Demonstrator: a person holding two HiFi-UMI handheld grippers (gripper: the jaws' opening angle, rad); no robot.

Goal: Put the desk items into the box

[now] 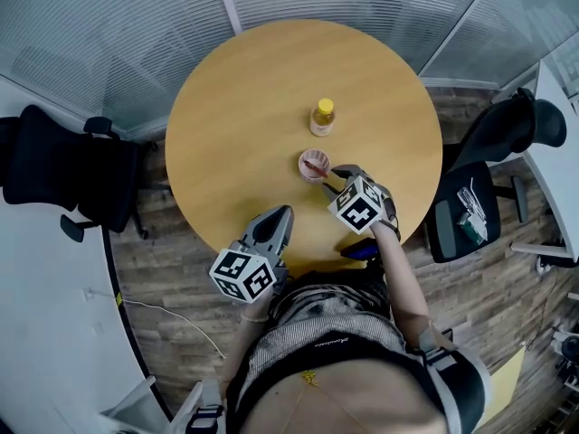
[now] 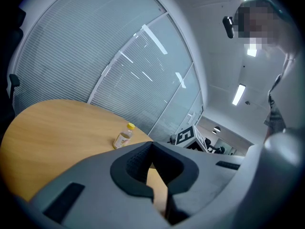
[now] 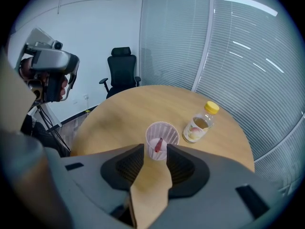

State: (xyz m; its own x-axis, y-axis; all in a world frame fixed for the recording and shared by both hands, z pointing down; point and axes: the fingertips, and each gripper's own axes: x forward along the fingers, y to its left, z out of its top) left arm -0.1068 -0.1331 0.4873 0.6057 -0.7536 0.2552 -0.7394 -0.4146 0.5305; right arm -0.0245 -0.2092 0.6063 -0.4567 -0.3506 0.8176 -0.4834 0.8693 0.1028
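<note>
Right gripper view, entry one: right gripper (image 3: 156,149), fingers (image 3: 126,166) released and standing apart, nothing pressed between them. Bare bench showed in the gap.

Item just beyond the fingertips: small pale mesh cup (image 3: 162,133), upright, holding a slim red item (image 3: 158,144) that leaned inside it; its kind could not be told.

Item beside the cup, apart from it: clear bottle (image 3: 200,123) with a yellow cap, upright, with a little liquid in it.

Support: round wooden bench (image 3: 119,113), carrying only these things in view.

Left gripper view, entry two: left gripper (image 2: 151,144), fingers clenched tip to tip and empty, held level near the bench edge, well apart from the bottle (image 2: 123,136).

Head view, cross-check: right gripper (image 1: 336,174) close against the cup (image 1: 313,165); bottle (image 1: 322,117) further out; left gripper (image 1: 276,217) back near the person's body. Black office chair (image 1: 63,174) stood off to the side of the bench (image 1: 235,107). No box proper appeared; the cup was the only container seen.

Hazards, as judged:
- The cup looked light; a brush from the spread fingers could tip it and spill the red item.
- The bottle, tall and round, could topple under an off-centre pinch and roll off the bench.
- The bottle looked too large for the cup.
</note>
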